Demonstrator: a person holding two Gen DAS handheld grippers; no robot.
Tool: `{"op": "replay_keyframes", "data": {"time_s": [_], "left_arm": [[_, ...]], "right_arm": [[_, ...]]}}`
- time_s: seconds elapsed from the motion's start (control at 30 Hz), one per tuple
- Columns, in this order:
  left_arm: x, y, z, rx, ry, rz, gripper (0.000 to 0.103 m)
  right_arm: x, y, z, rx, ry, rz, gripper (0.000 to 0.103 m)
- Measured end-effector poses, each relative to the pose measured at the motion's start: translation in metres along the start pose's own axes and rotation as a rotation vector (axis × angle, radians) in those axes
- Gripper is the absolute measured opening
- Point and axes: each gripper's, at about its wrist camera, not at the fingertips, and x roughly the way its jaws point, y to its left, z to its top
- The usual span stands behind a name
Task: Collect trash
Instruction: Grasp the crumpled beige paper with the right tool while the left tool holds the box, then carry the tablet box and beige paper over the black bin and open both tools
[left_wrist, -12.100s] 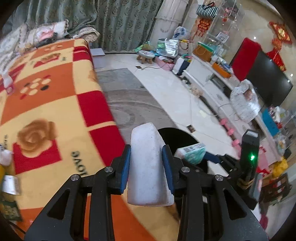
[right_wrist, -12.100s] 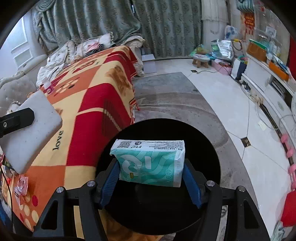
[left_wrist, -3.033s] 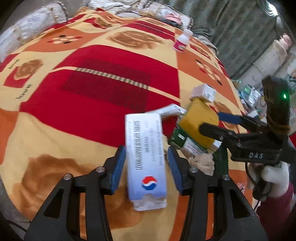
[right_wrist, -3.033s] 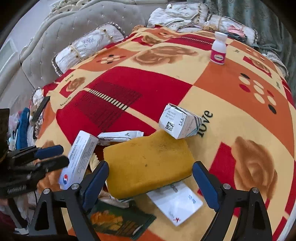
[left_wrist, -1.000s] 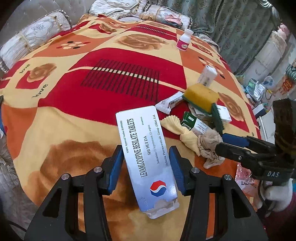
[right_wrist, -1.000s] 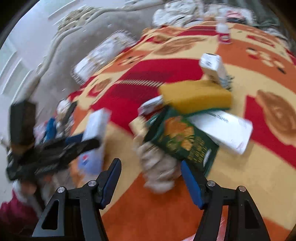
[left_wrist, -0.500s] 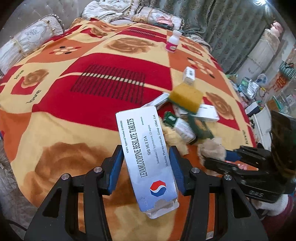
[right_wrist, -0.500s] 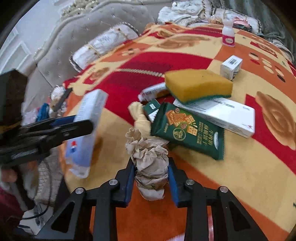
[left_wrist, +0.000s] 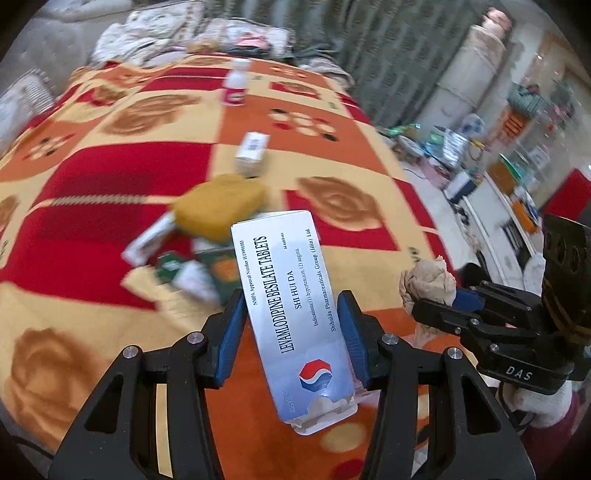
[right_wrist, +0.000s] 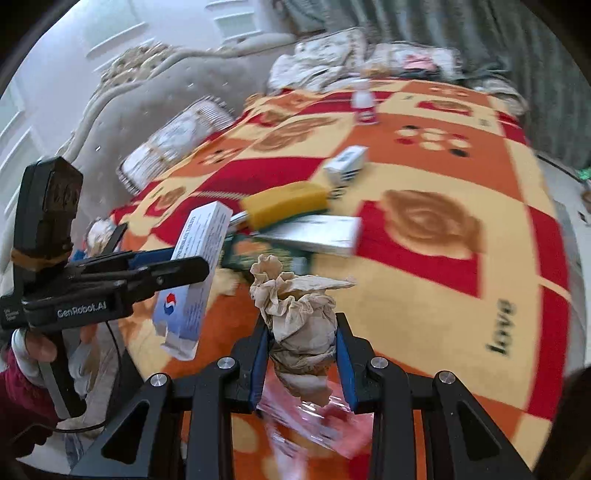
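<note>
So we've got both hands full over the bed. Our left gripper (left_wrist: 291, 332) is pinching a white-and-blue tablet box (left_wrist: 291, 317), blue pads pressed on its long sides, the printed face up and its torn end toward the camera. In the right wrist view the same tablet box (right_wrist: 195, 266) hangs in the air beside the left gripper (right_wrist: 177, 266), above the near edge of the blanket (right_wrist: 424, 295).

Our right gripper (right_wrist: 301, 354) is clamped on a crumpled brown tissue (right_wrist: 295, 317), which bunches up above the pads. From the left wrist view that tissue (left_wrist: 428, 284) sits to the right of the tablet box, with the right gripper (left_wrist: 443, 302) around it.

The rest of the trash is lying on the blanket beyond the tablet box: a yellow sponge (right_wrist: 284, 206), a long white carton (right_wrist: 317, 236) just under and beside the sponge, and a dark green packet (right_wrist: 255, 254) touching that carton. A small white box (right_wrist: 345, 164) sits a bit past the sponge, and a small white bottle (right_wrist: 364, 103) stands upright well beyond that, near the pillows (right_wrist: 173, 144). Something pink and plasticky (right_wrist: 314, 424) is under the right gripper, too blurry for us to identify.
</note>
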Motion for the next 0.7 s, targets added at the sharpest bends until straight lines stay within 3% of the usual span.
{"op": "replay_keyframes", "data": {"time_s": [0.3, 0.7], "left_arm": [[0.033, -0.101, 0.017, 0.143, 0.033, -0.086, 0.048], [0.077, -0.210, 0.014, 0.275, 0.104, -0.170, 0.048]], "right_arm": [[-0.064, -0.078, -0.027, 0.128, -0.071, -0.140, 0.032], [-0.130, -0.171, -0.082, 0.303, -0.107, -0.296, 0.032]]}}
